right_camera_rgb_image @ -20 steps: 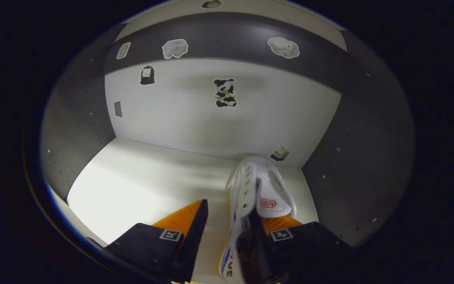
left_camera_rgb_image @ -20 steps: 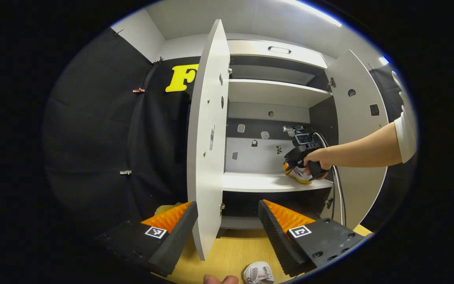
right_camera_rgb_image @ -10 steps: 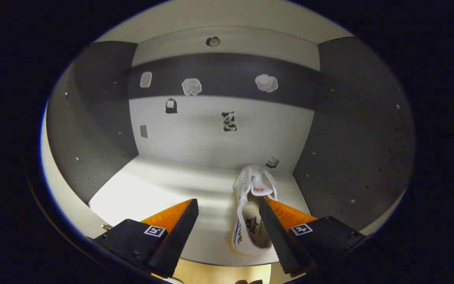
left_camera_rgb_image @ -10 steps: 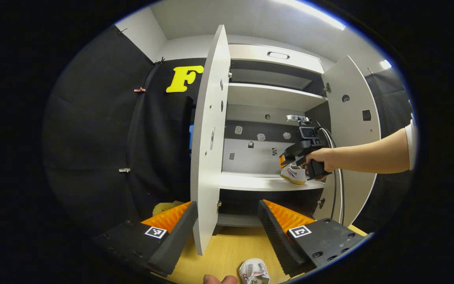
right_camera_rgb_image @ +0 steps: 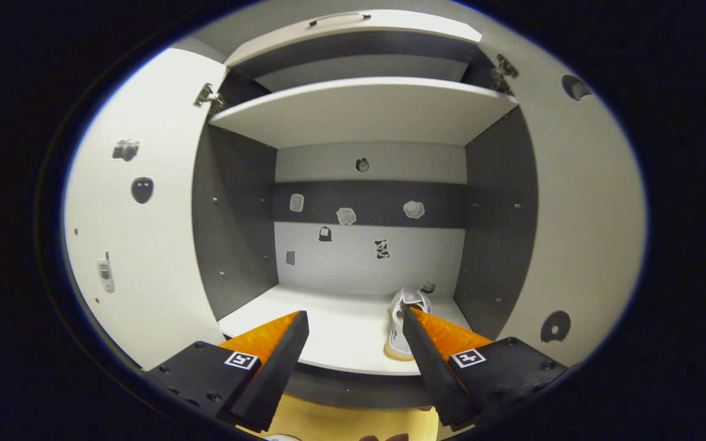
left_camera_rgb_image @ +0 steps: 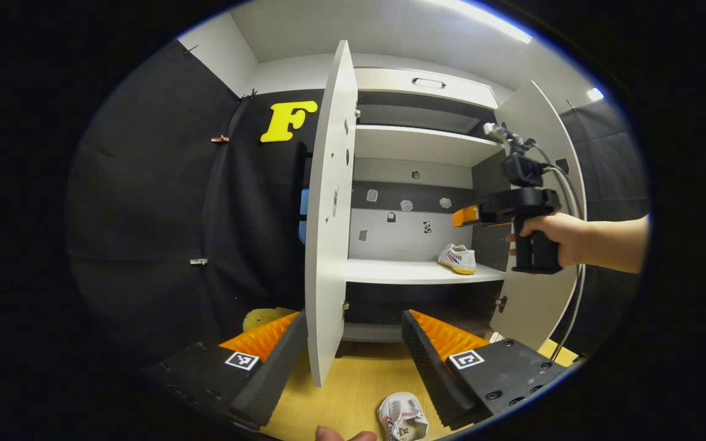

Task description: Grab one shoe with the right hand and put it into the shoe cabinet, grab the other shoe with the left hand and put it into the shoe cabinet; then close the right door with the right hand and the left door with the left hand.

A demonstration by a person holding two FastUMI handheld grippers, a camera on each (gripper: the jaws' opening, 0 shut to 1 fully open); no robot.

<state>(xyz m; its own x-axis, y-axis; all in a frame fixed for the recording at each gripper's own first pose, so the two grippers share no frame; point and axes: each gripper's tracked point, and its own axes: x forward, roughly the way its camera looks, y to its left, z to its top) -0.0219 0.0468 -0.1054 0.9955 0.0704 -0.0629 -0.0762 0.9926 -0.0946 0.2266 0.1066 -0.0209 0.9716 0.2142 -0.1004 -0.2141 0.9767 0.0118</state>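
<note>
Where both doors stand open, shoe cabinet [right_camera_rgb_image: 365,110]: white shelves, dark inner walls, small stickers on back panel. One white shoe [right_camera_rgb_image: 403,312] on middle shelf, right side; second shoe [left_camera_rgb_image: 403,418] on wooden floor [left_camera_rgb_image: 353,392] before cabinet. Left gripper [left_camera_rgb_image: 353,349] wide, empty, straddling left door [left_camera_rgb_image: 328,245] edge; right gripper [right_camera_rgb_image: 356,349] wide, empty, before shelf

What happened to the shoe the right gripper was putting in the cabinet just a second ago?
The right gripper let go of the shoe, opened and pulled back out of the cabinet. The shoe stayed on the shelf. The left gripper stayed open, both doors stayed open, and the other shoe stayed on the floor.
</note>
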